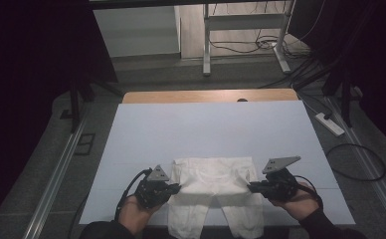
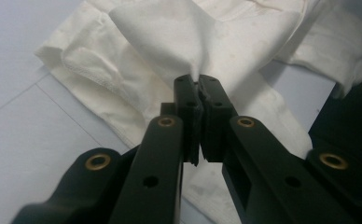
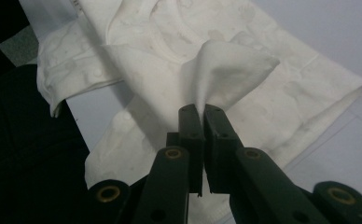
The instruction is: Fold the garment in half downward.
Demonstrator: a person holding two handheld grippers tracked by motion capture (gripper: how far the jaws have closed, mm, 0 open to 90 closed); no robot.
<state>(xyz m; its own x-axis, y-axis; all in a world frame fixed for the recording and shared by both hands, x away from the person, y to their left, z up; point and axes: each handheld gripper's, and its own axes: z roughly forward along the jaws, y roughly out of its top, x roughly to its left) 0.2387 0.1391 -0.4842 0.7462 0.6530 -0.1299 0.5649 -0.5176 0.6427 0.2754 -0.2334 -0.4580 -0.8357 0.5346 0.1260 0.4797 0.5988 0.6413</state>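
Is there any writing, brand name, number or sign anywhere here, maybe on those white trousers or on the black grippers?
None can be read: the white trousers, the left gripper, the right gripper and the table show no words, numbers or signs.

The high view is dim, its corners black, and only the pale tabletop (image 1: 206,129) catches soft overhead light. Both gripper views are grainy, with near jaws blurred and dark and cloth (image 2: 202,42) folds softly shadowed.
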